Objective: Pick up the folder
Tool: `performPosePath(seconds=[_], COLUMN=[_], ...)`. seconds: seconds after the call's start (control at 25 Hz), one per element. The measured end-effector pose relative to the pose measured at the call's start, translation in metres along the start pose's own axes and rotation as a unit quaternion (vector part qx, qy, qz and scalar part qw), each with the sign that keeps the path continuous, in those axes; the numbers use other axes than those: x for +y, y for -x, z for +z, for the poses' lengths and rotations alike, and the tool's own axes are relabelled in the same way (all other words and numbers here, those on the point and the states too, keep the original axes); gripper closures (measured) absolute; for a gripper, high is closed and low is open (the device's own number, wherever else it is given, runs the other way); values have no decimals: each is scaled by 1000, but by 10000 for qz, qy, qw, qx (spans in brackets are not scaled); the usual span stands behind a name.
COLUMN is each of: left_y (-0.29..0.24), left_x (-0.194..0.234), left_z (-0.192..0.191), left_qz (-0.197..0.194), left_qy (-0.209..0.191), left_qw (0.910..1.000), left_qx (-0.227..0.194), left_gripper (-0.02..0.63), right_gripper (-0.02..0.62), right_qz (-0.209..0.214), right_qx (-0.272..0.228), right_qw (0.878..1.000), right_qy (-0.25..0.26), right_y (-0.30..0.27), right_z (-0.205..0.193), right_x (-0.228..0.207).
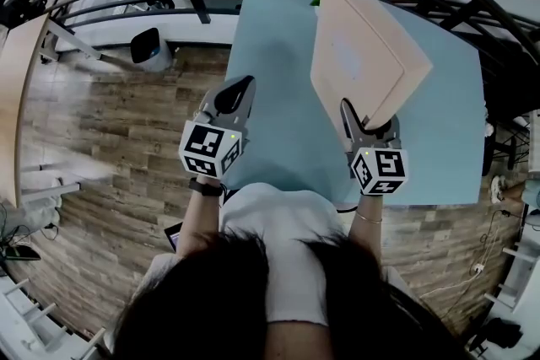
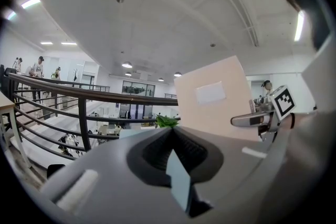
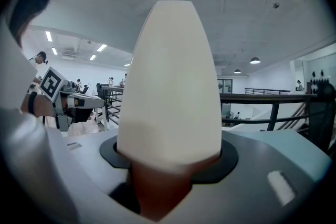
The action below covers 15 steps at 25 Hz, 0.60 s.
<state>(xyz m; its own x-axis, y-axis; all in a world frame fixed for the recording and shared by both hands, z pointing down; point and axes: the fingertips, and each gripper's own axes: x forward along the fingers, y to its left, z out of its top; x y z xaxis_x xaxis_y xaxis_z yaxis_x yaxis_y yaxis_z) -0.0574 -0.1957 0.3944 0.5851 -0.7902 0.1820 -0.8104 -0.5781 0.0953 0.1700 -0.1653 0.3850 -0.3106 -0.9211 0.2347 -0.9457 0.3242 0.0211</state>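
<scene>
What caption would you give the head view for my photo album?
The right gripper clamps a beige folder over the blue table; left gripper shut, empty.

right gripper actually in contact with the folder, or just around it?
Touching. Right gripper view shows the folder filling the gap between the right gripper's jaws, which press its sides; head view shows it held tilted above the table.

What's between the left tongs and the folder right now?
Nothing: in the head view only bare blue table shows between the shut left tongs and the folder, which the right tongs hold.
</scene>
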Motion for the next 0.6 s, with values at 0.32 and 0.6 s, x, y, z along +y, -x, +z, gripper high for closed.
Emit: performPosePath(seconds=[0.32, 0.6], left_y=[-1, 0], left_x=[3, 7], left_z=[-1, -3], left_qz=[13, 70], left_qy=[-6, -5], left_qw=[10000, 10000], left_qx=[31, 36], left_gripper=[549, 549], right_gripper=[321, 321], right_qz=[26, 13], right_qx=[41, 11], right_qw=[10000, 10000], right_qy=[11, -39], right_y=[-3, -3], right_z=[-1, -2], right_x=[2, 2])
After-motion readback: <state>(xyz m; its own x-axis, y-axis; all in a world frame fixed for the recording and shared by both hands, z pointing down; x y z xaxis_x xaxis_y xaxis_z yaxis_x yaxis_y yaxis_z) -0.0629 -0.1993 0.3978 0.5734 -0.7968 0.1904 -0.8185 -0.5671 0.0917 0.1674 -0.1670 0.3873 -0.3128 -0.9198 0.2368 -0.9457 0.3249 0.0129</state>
